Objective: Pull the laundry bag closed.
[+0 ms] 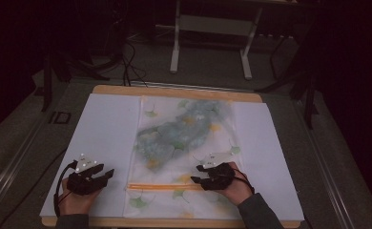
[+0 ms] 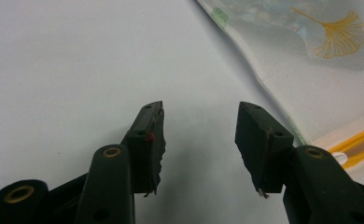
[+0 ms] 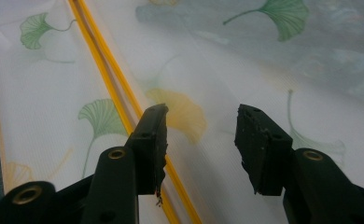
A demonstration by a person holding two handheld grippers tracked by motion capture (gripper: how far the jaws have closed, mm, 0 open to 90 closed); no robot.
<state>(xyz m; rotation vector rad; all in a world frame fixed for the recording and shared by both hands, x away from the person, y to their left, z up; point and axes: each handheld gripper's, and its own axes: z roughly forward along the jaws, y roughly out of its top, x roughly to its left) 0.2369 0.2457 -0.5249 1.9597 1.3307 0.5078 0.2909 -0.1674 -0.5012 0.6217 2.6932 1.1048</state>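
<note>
My fingers are matt black, with small brass-coloured rings on the arms behind them. The mesh bag is white and see-through, printed with ginkgo leaves in green and yellow-orange, and a twin orange zip line crosses it toward six o'clock. Something mottled blue-grey shows through it toward twelve o'clock. The sheet beneath is plain white; the tabletop edge is pale wood.

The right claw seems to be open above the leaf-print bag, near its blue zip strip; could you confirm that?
Not quite: the zip strip is orange, as the right gripper view shows. The right claw is indeed open above the leaf-print bag.
</note>
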